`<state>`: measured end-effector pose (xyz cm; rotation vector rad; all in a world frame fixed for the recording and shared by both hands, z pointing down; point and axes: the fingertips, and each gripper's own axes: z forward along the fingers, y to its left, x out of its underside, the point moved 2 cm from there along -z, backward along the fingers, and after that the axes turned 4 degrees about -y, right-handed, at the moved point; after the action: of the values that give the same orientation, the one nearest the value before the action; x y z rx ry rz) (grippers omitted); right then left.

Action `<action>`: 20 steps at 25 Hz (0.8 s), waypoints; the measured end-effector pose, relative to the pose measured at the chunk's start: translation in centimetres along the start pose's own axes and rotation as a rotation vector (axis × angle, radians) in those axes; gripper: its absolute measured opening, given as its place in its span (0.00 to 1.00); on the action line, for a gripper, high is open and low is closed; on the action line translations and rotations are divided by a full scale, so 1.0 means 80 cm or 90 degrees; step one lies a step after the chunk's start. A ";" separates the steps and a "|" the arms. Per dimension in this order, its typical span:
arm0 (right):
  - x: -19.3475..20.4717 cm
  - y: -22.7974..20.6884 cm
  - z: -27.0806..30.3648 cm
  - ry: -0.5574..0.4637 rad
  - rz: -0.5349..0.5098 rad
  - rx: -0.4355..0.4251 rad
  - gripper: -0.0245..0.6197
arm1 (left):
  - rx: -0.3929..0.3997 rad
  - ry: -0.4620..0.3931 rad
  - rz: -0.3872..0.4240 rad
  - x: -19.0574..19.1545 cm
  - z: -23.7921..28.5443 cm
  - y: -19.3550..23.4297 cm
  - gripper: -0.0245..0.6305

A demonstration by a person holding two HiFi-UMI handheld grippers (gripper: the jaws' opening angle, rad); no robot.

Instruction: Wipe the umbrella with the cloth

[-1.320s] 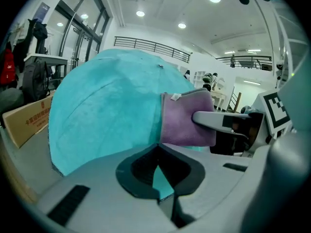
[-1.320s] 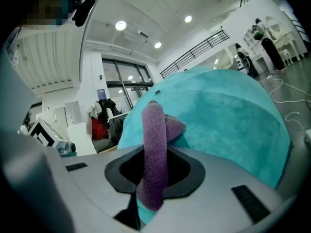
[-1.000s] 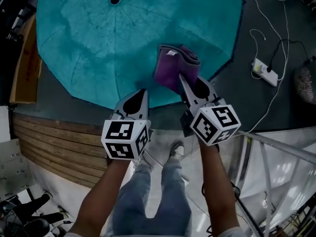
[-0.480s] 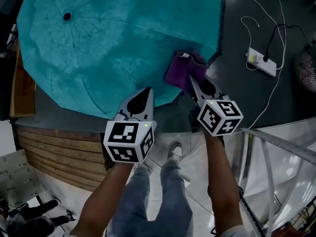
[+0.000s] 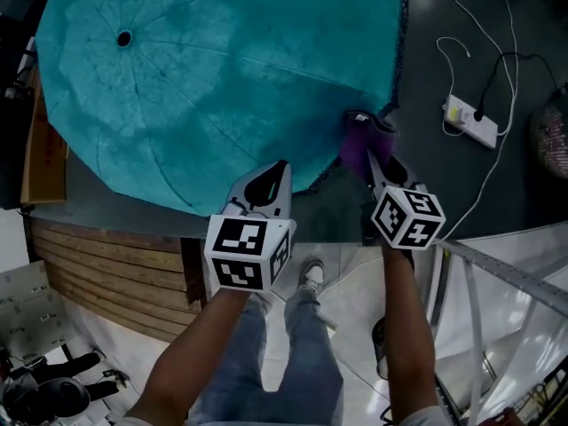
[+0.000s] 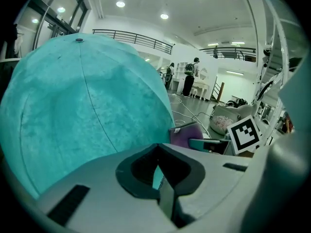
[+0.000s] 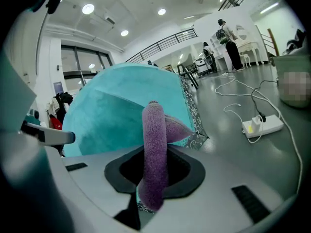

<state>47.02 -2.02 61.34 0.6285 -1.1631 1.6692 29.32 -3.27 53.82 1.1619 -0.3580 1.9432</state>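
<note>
Two grippers: a person is holding one in each hand at the near edge of an open teal umbrella [image 5: 222,69] that is standing on a dark floor [image 5: 479,185].
Right gripper [image 5: 371,156]: its fingers are clamping a folded purple cloth [image 5: 359,140], which is standing upright between them in the right gripper view.
Cloth: it is lying against the canopy's near-right rim, just beside the patterned trim hanging there.
Left gripper [image 5: 279,170]: its fingers are pressing together tip to tip at the canopy's near edge. A thin strip of teal is showing in the slit behind the tips, and whether they are pinching the fabric cannot be told.
Umbrella: the canopy is filling the upper left of the head view, with ribs spreading out from its dark centre cap.
Power strip [image 5: 470,121]: white, with cables trailing from it, it is lying on the floor well to the right of the umbrella.
Foreground: the person's legs in jeans [image 5: 297,362] are showing below the grippers, beside wooden planks [image 5: 106,264].
</note>
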 end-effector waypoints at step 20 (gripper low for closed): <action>-0.212 0.381 -0.162 -0.080 -0.139 -0.122 0.16 | -0.027 -0.105 -0.038 -0.196 -0.245 0.043 0.05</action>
<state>27.41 0.36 29.84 0.7196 -1.2776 1.3332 18.66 -1.51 30.89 1.2941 -0.4453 1.7856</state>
